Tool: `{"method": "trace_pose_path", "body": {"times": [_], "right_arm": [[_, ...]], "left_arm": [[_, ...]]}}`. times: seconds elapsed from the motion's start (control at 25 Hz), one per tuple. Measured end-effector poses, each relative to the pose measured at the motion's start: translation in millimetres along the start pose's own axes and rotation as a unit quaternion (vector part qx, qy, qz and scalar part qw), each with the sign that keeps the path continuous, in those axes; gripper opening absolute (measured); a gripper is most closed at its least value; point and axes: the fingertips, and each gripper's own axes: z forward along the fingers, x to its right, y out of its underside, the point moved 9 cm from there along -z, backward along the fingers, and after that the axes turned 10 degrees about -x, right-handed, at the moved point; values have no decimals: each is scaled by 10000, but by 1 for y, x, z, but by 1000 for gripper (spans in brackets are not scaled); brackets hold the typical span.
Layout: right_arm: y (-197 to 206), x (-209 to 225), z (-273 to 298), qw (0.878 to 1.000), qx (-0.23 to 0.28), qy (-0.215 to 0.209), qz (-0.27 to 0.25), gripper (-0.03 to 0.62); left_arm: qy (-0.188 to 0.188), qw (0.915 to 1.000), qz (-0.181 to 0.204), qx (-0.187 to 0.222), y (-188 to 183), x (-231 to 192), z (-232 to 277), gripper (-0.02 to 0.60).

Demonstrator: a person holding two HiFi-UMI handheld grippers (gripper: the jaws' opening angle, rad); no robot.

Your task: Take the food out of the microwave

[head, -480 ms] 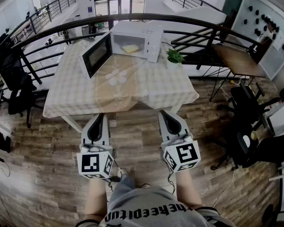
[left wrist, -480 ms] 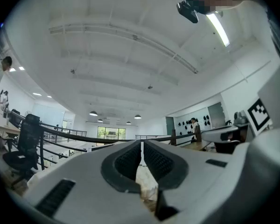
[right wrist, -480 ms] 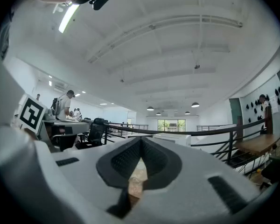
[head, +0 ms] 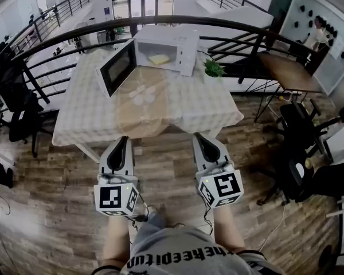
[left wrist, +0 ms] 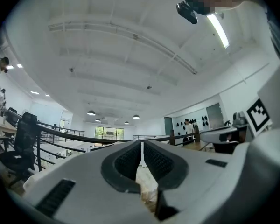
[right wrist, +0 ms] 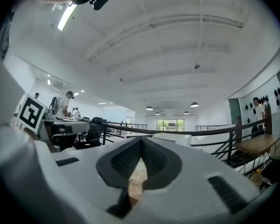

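Unmoved since before, left gripper and right gripper keep jaws closed, empty.

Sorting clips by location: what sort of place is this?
Likely an open office or lab mezzanine, not a home: a curved black railing borders the floor, office chairs stand around, and the microwave sits on a cloth-covered table.

yellow food inside microwave too small to identify; forearms cut off at bottom edge.
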Motion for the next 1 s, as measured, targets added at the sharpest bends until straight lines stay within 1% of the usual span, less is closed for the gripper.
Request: {"method": "trace_pose_path", "body": {"times": [0.12, 0.28, 0.4, 0.72, 0.88, 1.0], "right_arm": [[-1, -1, 10, 10000, -1, 55, 23, 5], [-3, -1, 28, 9997, 101, 122, 179, 5], [-4, -4, 42, 9997, 85, 107, 213, 5], [-8, -24, 81, 9994, 100, 234, 247, 5], [-7, -33, 94, 9991, 106, 285, 285, 5], [-5, -36, 103, 9991, 65, 310, 296, 5]], "left_arm": [[82, 9999, 47, 72, 6, -10, 9, 18], [71, 10000, 3, -7, -1, -25, 20, 18], [91, 10000, -2, -18, -5, -37, 29, 18], [299, 9994, 102, 123, 9, -81, 52, 18], [325, 9994, 81, 55, 6, -97, 56, 18], [383, 9992, 113, 51, 11, -106, 63, 18]]}}
